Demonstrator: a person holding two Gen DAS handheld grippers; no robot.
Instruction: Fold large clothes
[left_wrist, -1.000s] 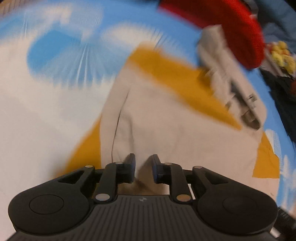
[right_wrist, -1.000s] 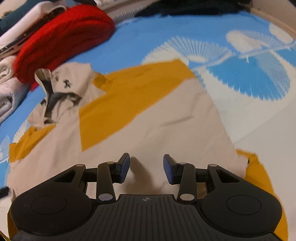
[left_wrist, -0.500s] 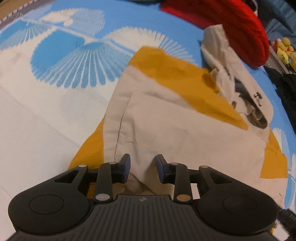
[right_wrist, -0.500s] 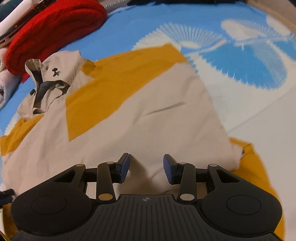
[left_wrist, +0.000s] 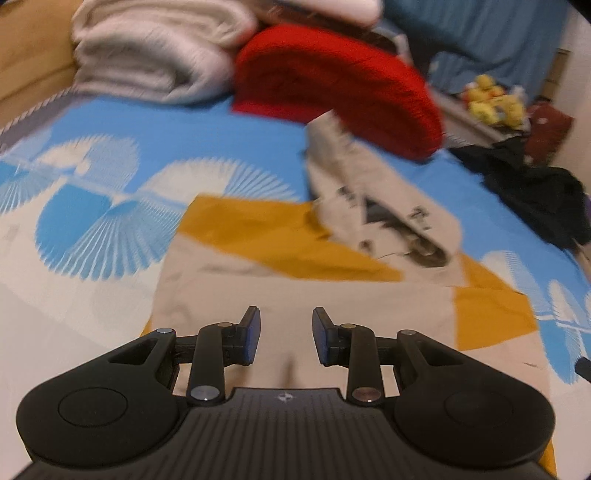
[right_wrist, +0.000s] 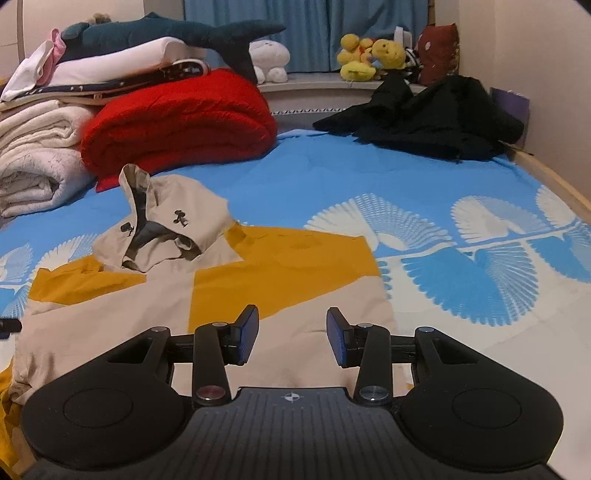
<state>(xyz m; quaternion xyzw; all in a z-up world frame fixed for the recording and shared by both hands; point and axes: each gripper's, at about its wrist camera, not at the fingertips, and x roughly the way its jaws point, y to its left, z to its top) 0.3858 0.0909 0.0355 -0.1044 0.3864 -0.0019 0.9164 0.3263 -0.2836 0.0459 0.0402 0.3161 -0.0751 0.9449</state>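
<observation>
Hoodie (right_wrist: 207, 317) lies half-folded on the bed (right_wrist: 369, 177); both my claws, left (left_wrist: 286, 334) and right (right_wrist: 291, 334), hang apart, empty. Next I'd probably grab the bottom hem.

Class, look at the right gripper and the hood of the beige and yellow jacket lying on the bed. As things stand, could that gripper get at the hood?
Probably yes. The right gripper is open and empty above the jacket; only flat cloth lies between it and the hood, ahead to its left. The red blanket sits behind the hood, not in the way.

Black ribbed tongs (left_wrist: 285, 334); blue pads (right_wrist: 248, 335); silver pivot screws (right_wrist: 373, 391)
</observation>
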